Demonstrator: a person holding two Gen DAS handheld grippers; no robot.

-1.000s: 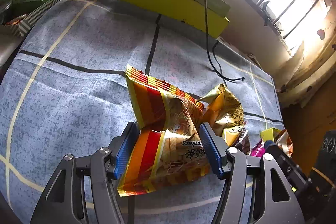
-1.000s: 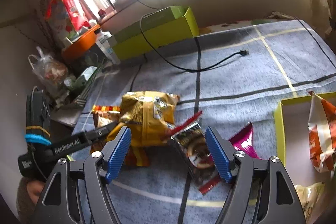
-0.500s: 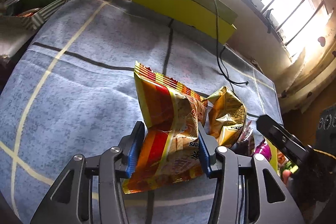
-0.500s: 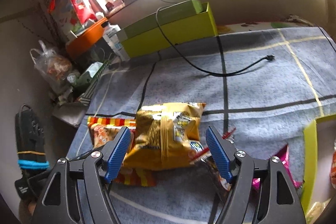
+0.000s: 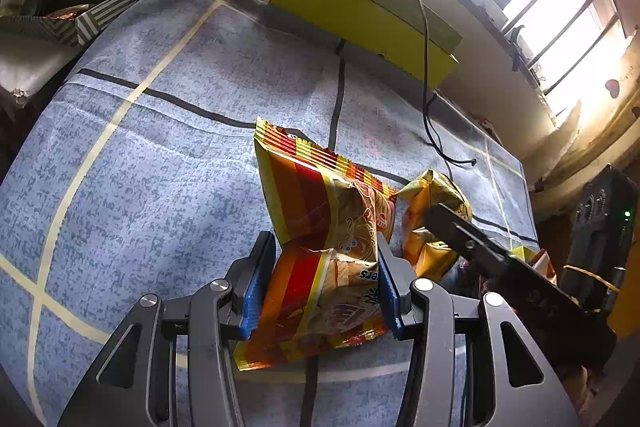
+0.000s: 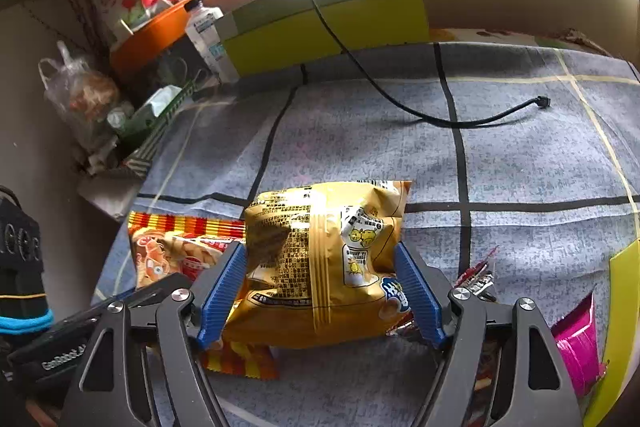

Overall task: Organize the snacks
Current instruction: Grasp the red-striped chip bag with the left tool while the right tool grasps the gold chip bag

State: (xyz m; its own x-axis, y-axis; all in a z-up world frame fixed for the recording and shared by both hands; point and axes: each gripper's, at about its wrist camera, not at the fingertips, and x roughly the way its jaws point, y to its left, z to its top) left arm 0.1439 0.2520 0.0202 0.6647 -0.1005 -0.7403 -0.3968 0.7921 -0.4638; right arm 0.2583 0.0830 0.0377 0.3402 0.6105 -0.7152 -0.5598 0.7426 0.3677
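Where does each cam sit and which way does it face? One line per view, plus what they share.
Left wrist: on the left gripper, looking down along its fingers at the striped orange bag clamped between the pads; the right gripper enters at right.
Right wrist: on the right gripper, facing the window wall, its pads either side of the yellow bag; the left gripper shows lower left.
Shared: both bags, yellow-green box, black cable, blue cloth.

Cracker bag (image 5: 320, 259) lying on bench (image 5: 160, 167), sitting between left gripper (image 5: 324, 279) jaws. Chip bag (image 6: 320, 259) lying just right of it, overlapping its edge, sitting between right gripper (image 6: 320, 287) jaws. Long box (image 6: 320, 23) standing along far bench edge, bottle (image 6: 206, 35) at its left end. Cable (image 6: 440, 115) trailing over box onto bench.
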